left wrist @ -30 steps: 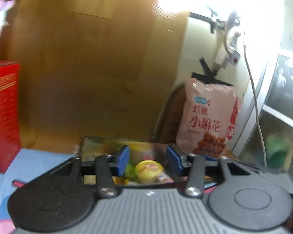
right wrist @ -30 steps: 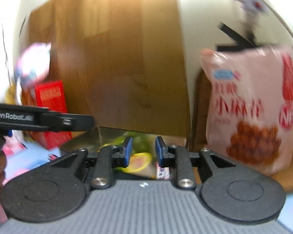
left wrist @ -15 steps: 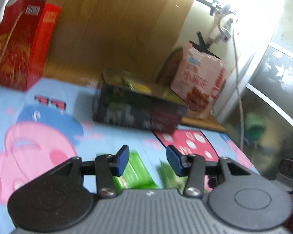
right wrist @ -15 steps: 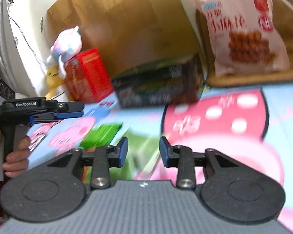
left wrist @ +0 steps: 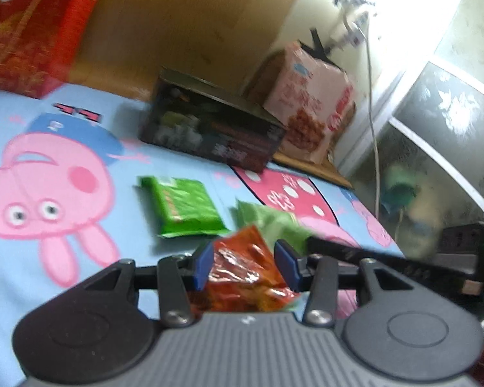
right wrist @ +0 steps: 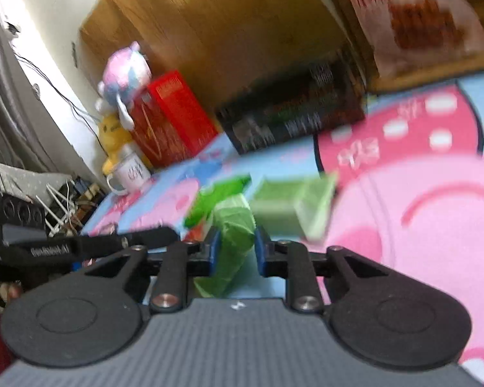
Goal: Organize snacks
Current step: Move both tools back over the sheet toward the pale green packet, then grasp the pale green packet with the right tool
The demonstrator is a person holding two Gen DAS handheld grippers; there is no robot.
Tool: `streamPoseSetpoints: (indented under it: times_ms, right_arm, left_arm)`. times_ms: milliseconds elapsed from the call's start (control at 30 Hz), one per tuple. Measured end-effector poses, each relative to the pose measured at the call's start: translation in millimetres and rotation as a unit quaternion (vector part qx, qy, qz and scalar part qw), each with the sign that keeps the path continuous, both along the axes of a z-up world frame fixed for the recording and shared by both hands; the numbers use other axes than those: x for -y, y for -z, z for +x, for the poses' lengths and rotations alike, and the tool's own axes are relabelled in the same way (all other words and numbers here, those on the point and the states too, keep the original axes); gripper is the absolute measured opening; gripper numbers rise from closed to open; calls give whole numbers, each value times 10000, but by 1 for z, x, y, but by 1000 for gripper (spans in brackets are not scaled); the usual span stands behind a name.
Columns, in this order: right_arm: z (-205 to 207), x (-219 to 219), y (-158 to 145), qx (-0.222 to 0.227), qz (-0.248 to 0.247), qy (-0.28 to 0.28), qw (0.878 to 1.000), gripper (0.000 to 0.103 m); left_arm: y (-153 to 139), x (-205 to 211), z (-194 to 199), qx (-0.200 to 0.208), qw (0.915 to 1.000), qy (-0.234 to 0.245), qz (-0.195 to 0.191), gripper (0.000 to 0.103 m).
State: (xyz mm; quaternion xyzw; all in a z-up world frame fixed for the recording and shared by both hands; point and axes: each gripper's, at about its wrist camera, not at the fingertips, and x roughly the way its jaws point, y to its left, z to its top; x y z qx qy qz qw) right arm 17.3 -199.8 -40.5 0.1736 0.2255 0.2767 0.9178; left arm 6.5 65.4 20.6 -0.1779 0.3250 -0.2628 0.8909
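Observation:
In the left wrist view my left gripper (left wrist: 244,264) hangs low over the cartoon sheet (left wrist: 48,232). A crinkled orange snack packet (left wrist: 242,267) lies between its blue pads, and I see no squeeze on it. In the right wrist view my right gripper (right wrist: 235,248) has its jaws closing on a pale green packet (right wrist: 234,225), pinched narrow between the pads. A flat bright green packet (left wrist: 187,206) and a light green one (left wrist: 271,222) lie just ahead. The dark open snack box (left wrist: 209,132) stands further back on the sheet.
A pink snack bag (left wrist: 309,106) leans at the back right beside the wooden headboard (left wrist: 177,16). A red carton (left wrist: 32,32) stands at the back left. Plush toys (right wrist: 122,74) and a white mug (right wrist: 130,172) sit near it. A cable (left wrist: 374,129) hangs at the right.
Both grippers drew back from the dark box and dropped toward the sheet. An orange packet now lies between the left pads. The right jaws widened, then narrowed on a green packet.

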Motion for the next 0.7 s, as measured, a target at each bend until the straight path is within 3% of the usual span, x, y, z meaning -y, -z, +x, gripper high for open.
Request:
streamPoseSetpoints:
  times_ms: [33, 67, 167, 300, 433, 500, 633, 700]
  right_arm:
    - [-4, -3, -9, 254, -118, 96, 9996, 21]
    - [-9, -5, -19, 529, -265, 192, 9981, 13]
    - [-16, -19, -41, 1061, -548, 158, 9927, 12]
    - [-10, -62, -38, 1129, -1187, -477, 9853, 13]
    - [-11, -107, -19, 1027, -1565, -1355, 9729, 34]
    - [-12, -117, -15, 978, -1613, -1622, 9686, 35]
    - [-13, -103, -18, 945, -1490, -1510, 9727, 49]
    - [-11, -92, -19, 852, -1457, -1377, 9760, 50]
  left_arm:
    - [-1, -7, -2, 15, 9999, -103, -46, 42]
    - [-1, -15, -3, 11, 9997, -205, -116, 42]
    - [-3, -37, -5, -39, 9982, -471, -355, 44]
    - [-5, -62, -11, -14, 9956, -681, -637, 45]
    - [-4, -72, -15, -29, 9947, -778, -669, 50]
    - [-1, -72, -15, -85, 9949, -770, -652, 50]
    - [8, -73, -12, -250, 9950, -715, -657, 54]
    - [10, -71, -11, -316, 9952, -655, -662, 57]
